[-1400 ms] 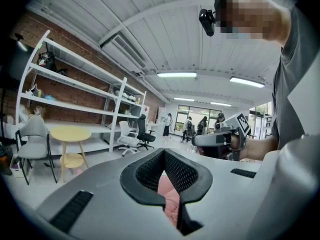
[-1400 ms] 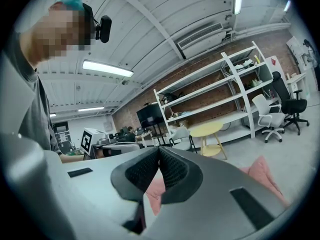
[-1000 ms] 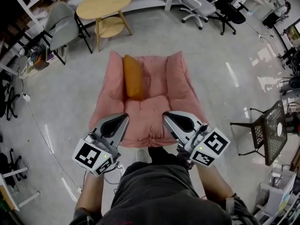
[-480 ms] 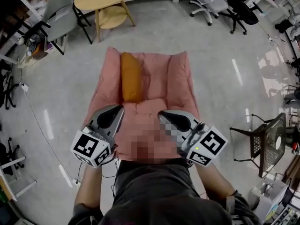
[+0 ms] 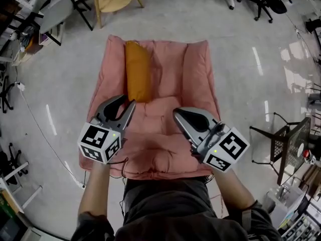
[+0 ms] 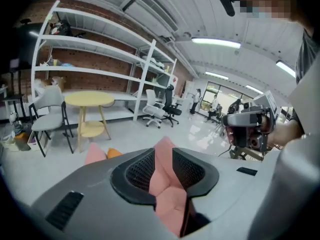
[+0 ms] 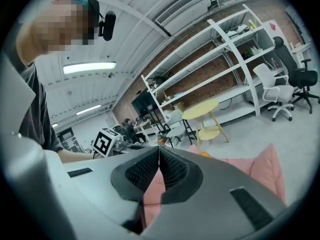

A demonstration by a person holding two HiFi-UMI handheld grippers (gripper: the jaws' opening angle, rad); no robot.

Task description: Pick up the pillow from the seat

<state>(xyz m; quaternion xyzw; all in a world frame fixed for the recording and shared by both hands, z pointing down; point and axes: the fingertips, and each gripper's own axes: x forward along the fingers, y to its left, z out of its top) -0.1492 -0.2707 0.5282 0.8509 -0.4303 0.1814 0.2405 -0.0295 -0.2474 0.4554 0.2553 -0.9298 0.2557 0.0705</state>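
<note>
Head view, pillow: one orange pillow (image 5: 138,72), propped at the back-left corner of the one pink seat (image 5: 195,74); untouched.
Head view, grippers: two. The left gripper (image 5: 128,100) and right gripper (image 5: 175,113) are above the seat's front half, the left nearer the pillow, neither touching it.
Left gripper view, claw: slightly spread, has just been opening; nothing between the jaws, seat cushion beyond.
Right gripper view, claw: pressed together, empty.
Progress (judged): approach only; the reach, grasp and lift are all left.
</note>
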